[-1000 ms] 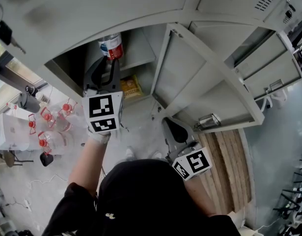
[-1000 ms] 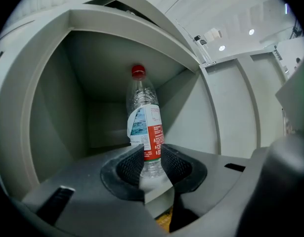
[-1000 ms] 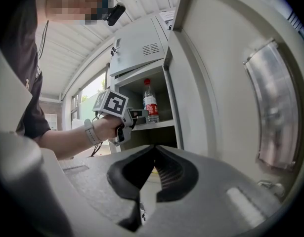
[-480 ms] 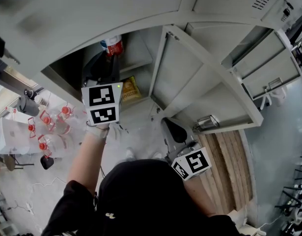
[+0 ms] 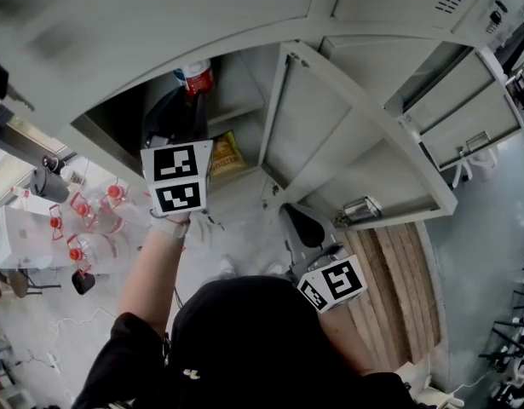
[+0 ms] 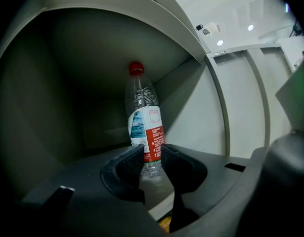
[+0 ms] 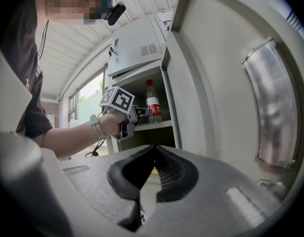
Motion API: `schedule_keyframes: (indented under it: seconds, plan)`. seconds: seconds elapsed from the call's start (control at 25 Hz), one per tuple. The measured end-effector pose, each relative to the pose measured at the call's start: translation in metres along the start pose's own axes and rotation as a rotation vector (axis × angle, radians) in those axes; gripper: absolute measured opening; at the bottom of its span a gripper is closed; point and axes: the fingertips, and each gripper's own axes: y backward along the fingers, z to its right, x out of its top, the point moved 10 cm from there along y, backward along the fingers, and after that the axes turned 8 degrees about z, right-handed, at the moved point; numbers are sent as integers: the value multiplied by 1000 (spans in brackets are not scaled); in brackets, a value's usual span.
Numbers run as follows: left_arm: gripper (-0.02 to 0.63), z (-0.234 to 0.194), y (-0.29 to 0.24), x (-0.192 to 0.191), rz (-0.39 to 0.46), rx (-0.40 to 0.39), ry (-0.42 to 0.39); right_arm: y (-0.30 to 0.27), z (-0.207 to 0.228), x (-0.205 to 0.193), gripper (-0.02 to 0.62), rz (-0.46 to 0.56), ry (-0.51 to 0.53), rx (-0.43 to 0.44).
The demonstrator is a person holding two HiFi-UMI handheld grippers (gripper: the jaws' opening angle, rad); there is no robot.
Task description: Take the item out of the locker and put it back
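A clear water bottle point(image 5: 196, 77) with a red cap and a red and blue label point(image 6: 144, 127) stands upright on the upper shelf of the open grey locker point(image 5: 117, 32). My left gripper point(image 5: 190, 105) reaches into that compartment. Its jaws point(image 6: 152, 154) are open by a narrow gap, and the bottle's base shows just beyond their tips, unpressed. From the right gripper view the left gripper point(image 7: 143, 112) sits level next to the bottle point(image 7: 152, 102). My right gripper point(image 7: 153, 152) hangs low outside the locker point(image 5: 294, 216), shut with nothing in it.
The locker door point(image 5: 347, 135) swings open to the right, with a metal handle point(image 5: 362, 209) on its outer edge. A yellow packet point(image 5: 227, 152) lies on the lower shelf. Wooden boards point(image 5: 398, 288) lie on the floor at right, and glass jars with red clips point(image 5: 83, 220) at left.
The left gripper has edged slightly further toward the locker shelf in the head view. The bottle and the right gripper have not moved.
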Motion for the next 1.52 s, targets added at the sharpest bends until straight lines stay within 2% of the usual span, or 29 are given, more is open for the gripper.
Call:
schedule_keyframes:
  seconds: [0.32, 0.56, 0.84, 1.12, 1.52]
  plan:
    - [107, 5, 29, 0, 43, -15, -4, 0, -5, -2, -3, -5, -7, 20]
    - [107, 13, 64, -20, 12, -30, 6, -2, -10, -2, -3, -8, -14, 53]
    - [106, 20, 103, -33, 31, -14, 23, -11, -19, -6, -3, -19, -25, 113]
    - [47, 20, 137, -44, 37, -12, 56, -22, -27, -9, -3, -30, -31, 168]
    - [14, 24, 174, -69, -30, -123, 104, -41, -41, -13, -3, -49, -33, 254]
